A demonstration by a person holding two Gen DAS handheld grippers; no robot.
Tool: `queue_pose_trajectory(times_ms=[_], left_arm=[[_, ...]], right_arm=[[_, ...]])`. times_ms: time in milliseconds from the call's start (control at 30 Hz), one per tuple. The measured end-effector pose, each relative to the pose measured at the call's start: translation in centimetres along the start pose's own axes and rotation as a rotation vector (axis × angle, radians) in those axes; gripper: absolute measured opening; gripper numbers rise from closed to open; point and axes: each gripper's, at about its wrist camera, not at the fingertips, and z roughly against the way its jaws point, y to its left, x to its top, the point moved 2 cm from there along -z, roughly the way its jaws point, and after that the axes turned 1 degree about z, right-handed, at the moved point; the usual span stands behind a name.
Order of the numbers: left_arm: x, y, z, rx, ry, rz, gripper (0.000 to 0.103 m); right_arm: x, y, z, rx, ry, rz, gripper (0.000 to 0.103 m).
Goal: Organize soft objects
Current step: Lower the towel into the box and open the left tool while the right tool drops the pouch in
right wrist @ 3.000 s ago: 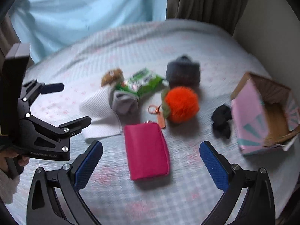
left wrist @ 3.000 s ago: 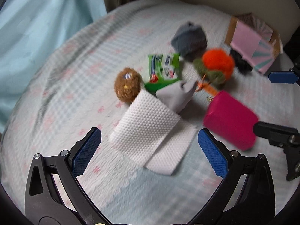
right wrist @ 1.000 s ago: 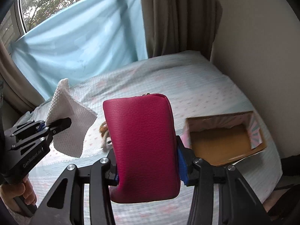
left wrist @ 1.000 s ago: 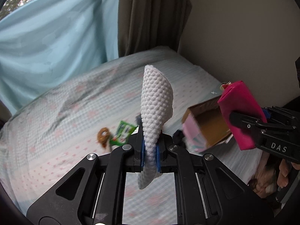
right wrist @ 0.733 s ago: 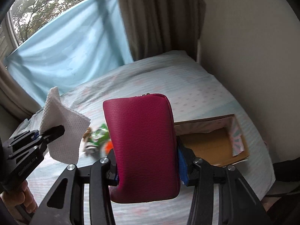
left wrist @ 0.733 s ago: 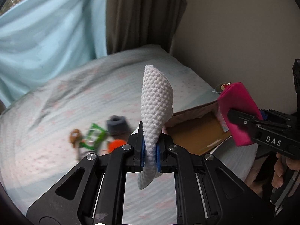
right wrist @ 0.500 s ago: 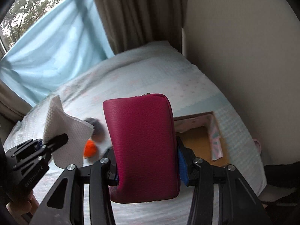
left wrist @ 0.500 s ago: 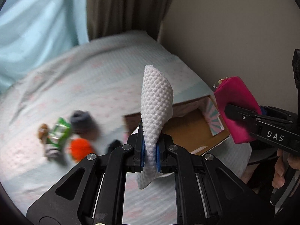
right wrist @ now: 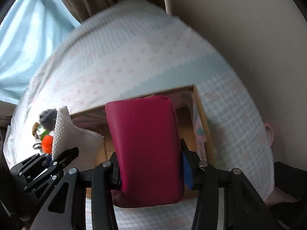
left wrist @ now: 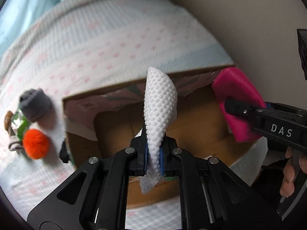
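My left gripper (left wrist: 153, 160) is shut on a white textured cloth (left wrist: 159, 111) and holds it upright over the open cardboard box (left wrist: 115, 126) on the bed. My right gripper (right wrist: 151, 169) is shut on a magenta pouch (right wrist: 145, 145) and holds it over the same box (right wrist: 199, 105). The pouch (left wrist: 238, 103) shows at the right in the left wrist view, and the cloth (right wrist: 65, 132) at the left in the right wrist view. An orange pompom (left wrist: 35, 146), a grey sock ball (left wrist: 35, 104) and a green packet (left wrist: 21, 126) lie left of the box.
The box sits on a pale patterned bedspread (left wrist: 107, 44) close to a beige wall (left wrist: 249, 19). A small black item (left wrist: 64, 152) lies against the box's left side. A curtain (right wrist: 28, 30) hangs at the back left.
Both grippers have moved down and closer over the box, which now fills the middle of both views. Each keeps its hold on its item.
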Motion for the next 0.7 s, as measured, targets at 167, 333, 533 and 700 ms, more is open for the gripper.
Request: queue_pose_trajectory(times_ms=[167, 333, 533, 700], left_arm=[[-0.6, 0.1, -3.8, 0.020, 0.098, 0.001, 0.008], [-0.6, -0.6, -5.7, 0.034, 0.159, -0.046, 0.008], [-0.5, -1.3, -5.4, 0.105, 0.163, -0.154, 0.101], [-0.9, -0.6, -5.4, 0.093, 0.149, -0.148, 0.103]], right_arm=[[-0.1, 0.1, -4.0, 0.023, 0.096, -0.003, 0.043], [-0.3, 0.5, -5.7, 0.056, 0.133, -0.032, 0.043], [0.3, 0.9, -6.8, 0.078, 0.159, 0.020, 0.091], [0.0, 1.7, -6.6, 0.072, 0.144, 0.083, 0.103]])
